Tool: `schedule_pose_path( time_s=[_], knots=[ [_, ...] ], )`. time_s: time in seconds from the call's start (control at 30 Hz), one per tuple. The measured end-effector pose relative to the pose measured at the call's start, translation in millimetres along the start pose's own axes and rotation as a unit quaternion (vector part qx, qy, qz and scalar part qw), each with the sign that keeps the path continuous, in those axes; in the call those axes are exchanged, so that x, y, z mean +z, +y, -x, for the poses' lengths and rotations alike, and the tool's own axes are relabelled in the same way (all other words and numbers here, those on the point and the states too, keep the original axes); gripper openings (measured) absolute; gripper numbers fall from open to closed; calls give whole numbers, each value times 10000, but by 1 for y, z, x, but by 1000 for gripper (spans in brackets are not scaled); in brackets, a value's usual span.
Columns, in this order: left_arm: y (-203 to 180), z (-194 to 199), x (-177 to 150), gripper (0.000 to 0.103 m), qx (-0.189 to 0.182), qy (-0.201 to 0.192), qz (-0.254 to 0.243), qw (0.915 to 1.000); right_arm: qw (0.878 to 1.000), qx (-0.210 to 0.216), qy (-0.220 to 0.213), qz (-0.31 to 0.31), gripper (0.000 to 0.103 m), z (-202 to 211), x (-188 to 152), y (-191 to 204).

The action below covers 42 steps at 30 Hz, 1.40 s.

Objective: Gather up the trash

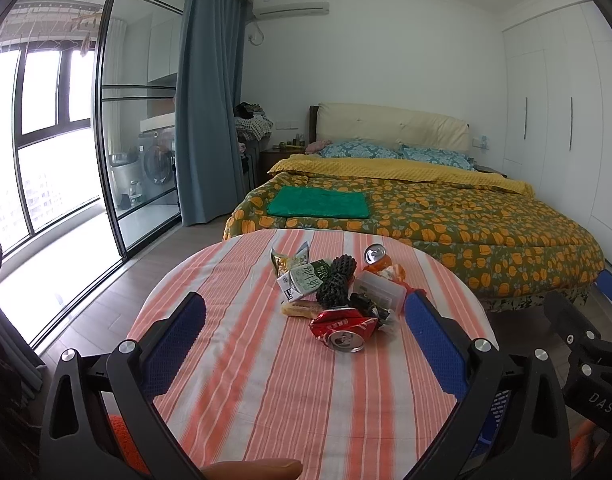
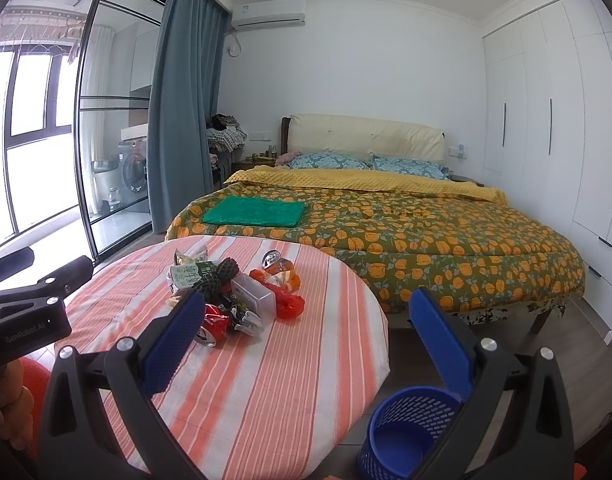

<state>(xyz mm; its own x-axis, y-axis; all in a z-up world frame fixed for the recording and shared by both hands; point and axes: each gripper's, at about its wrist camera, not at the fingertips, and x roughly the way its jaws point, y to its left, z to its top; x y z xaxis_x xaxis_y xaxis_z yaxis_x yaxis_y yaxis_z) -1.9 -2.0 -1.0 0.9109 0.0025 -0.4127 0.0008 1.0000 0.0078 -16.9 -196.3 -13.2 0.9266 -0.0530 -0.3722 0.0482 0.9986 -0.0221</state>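
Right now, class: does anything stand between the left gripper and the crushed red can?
Nothing visible. The left gripper is open, with only bare striped tablecloth before the crushed red can.

Bright daylight floods from the window [image 1: 37, 152]; fisheye bends edges.

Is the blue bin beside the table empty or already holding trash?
Empty: the right wrist view looks down into the blue bin and shows only its bare blue floor.
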Motion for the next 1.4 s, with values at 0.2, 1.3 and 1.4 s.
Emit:
schedule_pose_path(
  time_s=[0.2, 1.3, 1.4],
  knots=[
    [0, 0, 0, 99, -1, 11, -6, 10000, 10000, -3, 3, -2, 98, 0, 0, 0],
    [-7, 0, -4, 99, -2, 20, -23, 10000, 10000, -60, 38, -39, 98, -2, 3, -10],
    [-7, 0, -4, 99, -2, 22, -26, 10000, 10000, -60, 39, -39, 98, -2, 4, -10]
  ],
)
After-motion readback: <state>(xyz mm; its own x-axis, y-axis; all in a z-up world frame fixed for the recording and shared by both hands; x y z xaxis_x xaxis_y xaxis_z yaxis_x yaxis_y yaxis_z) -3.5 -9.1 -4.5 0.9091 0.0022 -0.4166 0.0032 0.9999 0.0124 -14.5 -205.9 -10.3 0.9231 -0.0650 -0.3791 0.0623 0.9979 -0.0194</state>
